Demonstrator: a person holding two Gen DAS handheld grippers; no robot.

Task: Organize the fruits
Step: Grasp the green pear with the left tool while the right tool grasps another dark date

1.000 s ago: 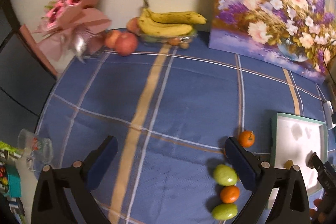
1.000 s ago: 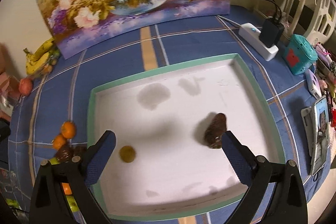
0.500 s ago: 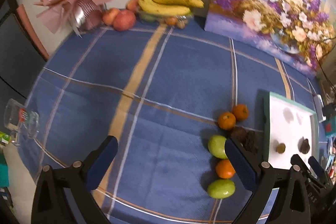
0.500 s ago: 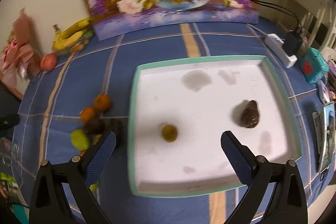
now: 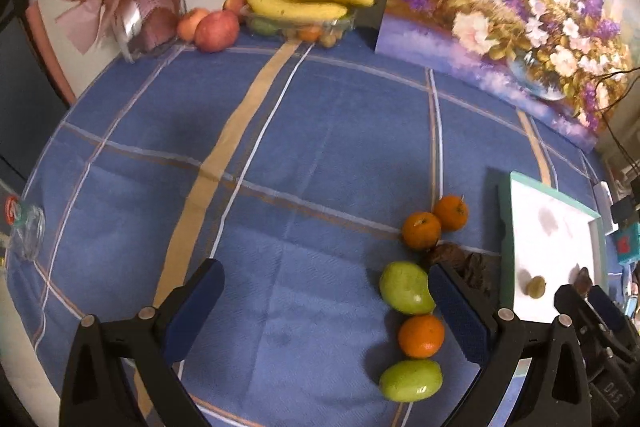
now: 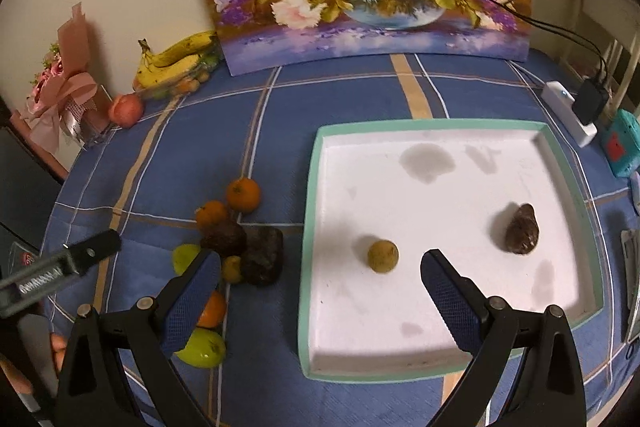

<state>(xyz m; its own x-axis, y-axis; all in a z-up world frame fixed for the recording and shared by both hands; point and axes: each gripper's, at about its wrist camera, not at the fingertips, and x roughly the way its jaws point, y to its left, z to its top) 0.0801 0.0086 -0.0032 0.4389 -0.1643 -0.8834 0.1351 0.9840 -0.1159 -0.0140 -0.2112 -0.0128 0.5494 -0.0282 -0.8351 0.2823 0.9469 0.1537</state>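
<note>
So both grippers, left (image 5: 326, 297) and right (image 6: 320, 281), gape wide, empty. Tray (image 6: 554, 147) holds a dark fruit (image 6: 521, 229), long axis toward its far-right corner. Other fruits (image 6: 240, 247) crowd the tray's left edge.

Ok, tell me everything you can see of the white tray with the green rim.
The tray is a shallow square, with a white, foam-like floor and a raised mint-green rim. It lies flat on the blue checked tablecloth, right of the loose fruit pile. Its floor carries several grey stains, the biggest near the far edge. Two things sit inside, apart from each other: a small round yellow-brown fruit and a dark brown, rough, oval fruit. The right hand-held gripper is open in front of it, holding nothing.
</note>
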